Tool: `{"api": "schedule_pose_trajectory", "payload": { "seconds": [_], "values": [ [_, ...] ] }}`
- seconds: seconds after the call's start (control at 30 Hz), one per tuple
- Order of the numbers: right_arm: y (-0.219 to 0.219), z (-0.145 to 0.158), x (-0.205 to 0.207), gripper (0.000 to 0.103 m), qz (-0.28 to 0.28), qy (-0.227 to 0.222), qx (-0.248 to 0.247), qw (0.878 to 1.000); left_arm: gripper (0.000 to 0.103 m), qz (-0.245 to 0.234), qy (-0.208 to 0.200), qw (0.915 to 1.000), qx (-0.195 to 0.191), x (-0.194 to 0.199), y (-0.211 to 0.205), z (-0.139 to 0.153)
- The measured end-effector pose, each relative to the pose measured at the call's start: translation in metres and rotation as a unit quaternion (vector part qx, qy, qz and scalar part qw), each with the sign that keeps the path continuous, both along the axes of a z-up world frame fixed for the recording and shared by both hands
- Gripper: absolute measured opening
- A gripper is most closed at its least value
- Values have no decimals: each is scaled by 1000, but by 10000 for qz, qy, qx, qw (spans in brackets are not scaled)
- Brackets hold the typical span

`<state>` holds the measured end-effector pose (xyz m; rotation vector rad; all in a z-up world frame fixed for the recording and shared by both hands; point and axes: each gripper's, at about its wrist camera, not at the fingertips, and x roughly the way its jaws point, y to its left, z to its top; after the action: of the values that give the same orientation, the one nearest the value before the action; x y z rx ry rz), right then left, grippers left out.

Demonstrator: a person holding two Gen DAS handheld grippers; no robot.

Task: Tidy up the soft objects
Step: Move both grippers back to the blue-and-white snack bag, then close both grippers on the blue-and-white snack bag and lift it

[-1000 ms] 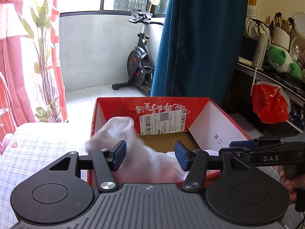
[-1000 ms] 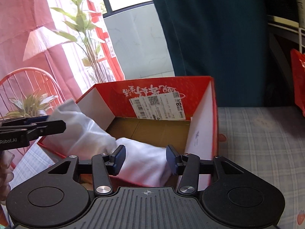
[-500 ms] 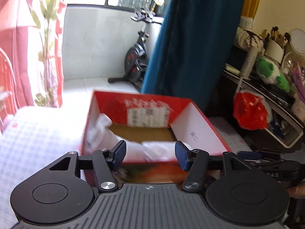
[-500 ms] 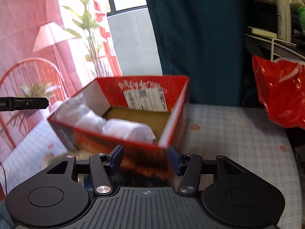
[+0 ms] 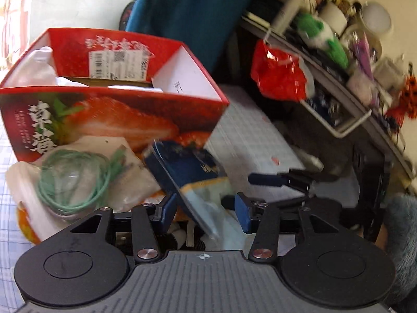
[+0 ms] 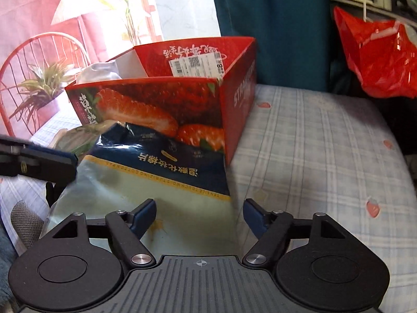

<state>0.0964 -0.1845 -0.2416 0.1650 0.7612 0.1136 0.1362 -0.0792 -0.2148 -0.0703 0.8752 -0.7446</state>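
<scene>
Two grippers have dropped from the strawberry box (image 6: 161, 109) (white cloth already inside) to the blue cotton-pad pouch (image 6: 156, 172) lying against its front, left gripper (image 5: 206, 208) closing around its edge, right gripper (image 6: 199, 217) opening over it, so another pickup seems underway.

Blue-and-white soft pouch (image 6: 146, 172) leans against the red strawberry box (image 6: 161, 112).

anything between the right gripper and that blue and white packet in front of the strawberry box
Nothing visible does. The right gripper, jaws opening, already has the blue and white packet between them. The left gripper sits off at the packet's left edge.
</scene>
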Motion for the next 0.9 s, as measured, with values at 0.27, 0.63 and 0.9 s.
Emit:
{"api": "schedule_pose_trajectory", "payload": {
  "seconds": [0.27, 0.63, 0.9],
  "values": [
    [-3, -20, 7, 79, 1, 10, 502, 9987, 41, 307, 2, 9988, 372, 12, -7, -22],
    [-1, -30, 21, 88, -47, 32, 622, 9980, 32, 359, -181, 9973, 608, 20, -5, -29],
    [-11, -34, 19, 52, -64, 13, 1132, 9936, 16, 353, -452, 9962, 653, 16, -7, -27]
  ]
}}
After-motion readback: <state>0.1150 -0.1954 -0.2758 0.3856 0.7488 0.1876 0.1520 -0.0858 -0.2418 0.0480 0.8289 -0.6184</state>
